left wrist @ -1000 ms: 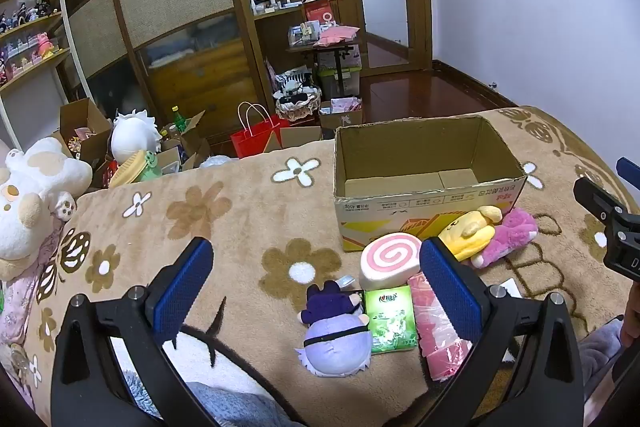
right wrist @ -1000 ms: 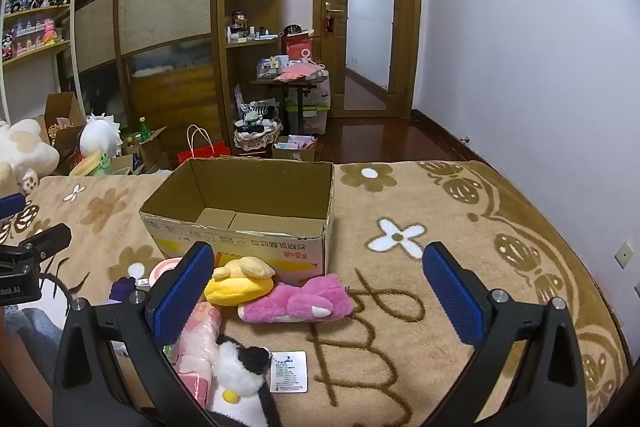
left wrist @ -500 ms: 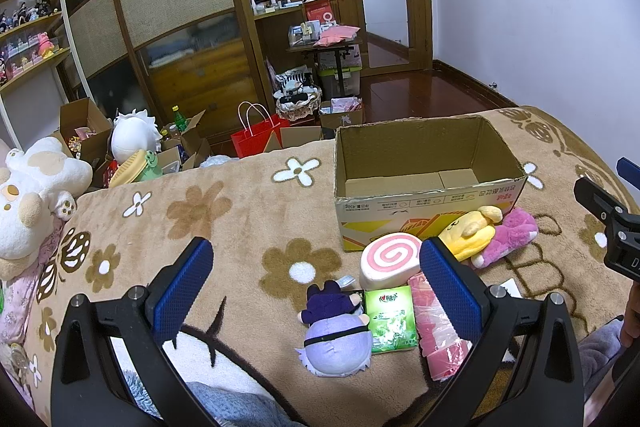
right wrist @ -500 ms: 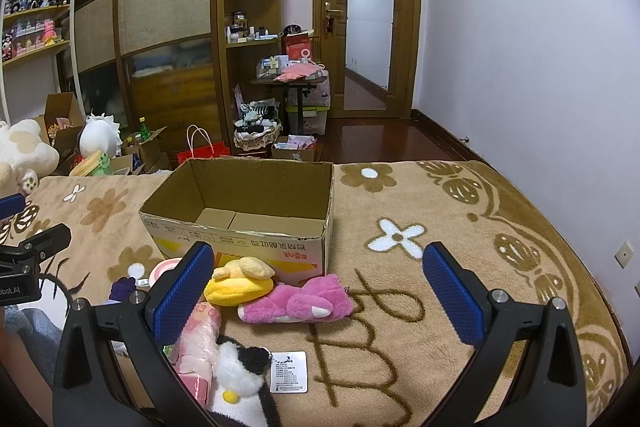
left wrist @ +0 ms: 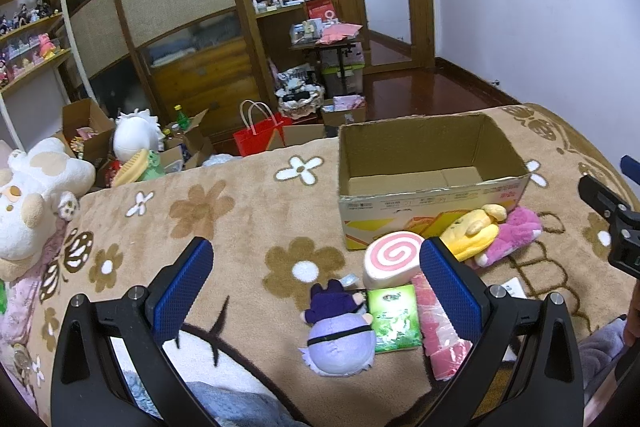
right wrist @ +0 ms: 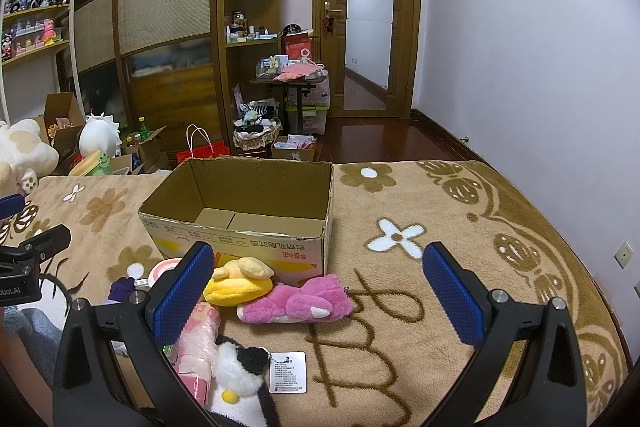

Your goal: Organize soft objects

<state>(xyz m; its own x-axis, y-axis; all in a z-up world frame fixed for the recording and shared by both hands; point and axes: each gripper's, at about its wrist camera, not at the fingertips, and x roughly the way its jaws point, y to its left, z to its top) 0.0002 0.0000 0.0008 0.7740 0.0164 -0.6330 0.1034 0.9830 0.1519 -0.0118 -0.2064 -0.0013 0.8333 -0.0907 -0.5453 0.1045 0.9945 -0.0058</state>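
Nothing has moved since the earlier frames: both my left claw (left wrist: 316, 283) and right claw (right wrist: 318, 283) hover wide and unloaded, staged over the plush pile lying against the open, unfilled brown cardboard box (right wrist: 240, 223) — yellow plush toy (right wrist: 238, 281), pink plush toy (right wrist: 294, 301).

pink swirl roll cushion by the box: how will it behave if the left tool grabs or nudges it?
The pink swirl cushion looks plush, so it probably squashes under the pads rather than slipping. It seems light for its bulk. Its round shape may let it roll if pushed sideways, though the cardboard box close behind would likely stop it.
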